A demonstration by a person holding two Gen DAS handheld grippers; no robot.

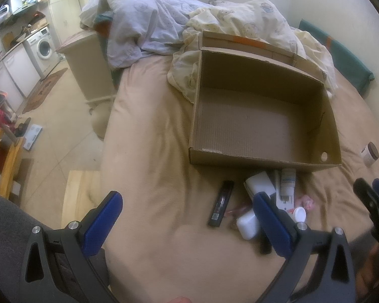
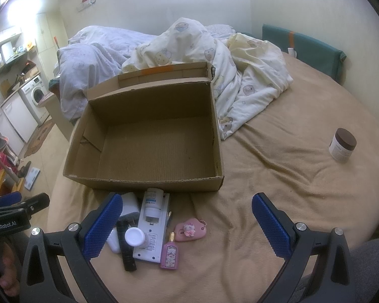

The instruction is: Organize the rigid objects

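An empty cardboard box [image 2: 149, 136] stands open on the bed; the left wrist view also holds the box [image 1: 262, 116]. Small items lie in a heap at its near wall: a white remote [image 2: 152, 229], a white bottle [image 2: 136, 237], a black stick [image 2: 126, 247], a pink perfume bottle [image 2: 169, 252], a pink charm case [image 2: 191, 229] and a white block [image 1: 259, 184]. A separate black stick [image 1: 221, 203] lies left of the heap. A brown-lidded jar [image 2: 342, 145] stands alone far right. My left gripper [image 1: 187, 202] and right gripper [image 2: 187, 204] hover open, holding nothing.
Crumpled quilts [image 2: 189, 58] lie behind the box. A teal cushion [image 2: 305, 45] leans at the wall. Off the bed's left edge are a floor [image 1: 53, 116], a washing machine [image 1: 44, 45] and a small wooden stool [image 1: 80, 197]. Bare blanket [image 2: 290, 181] stretches to the right of the box.
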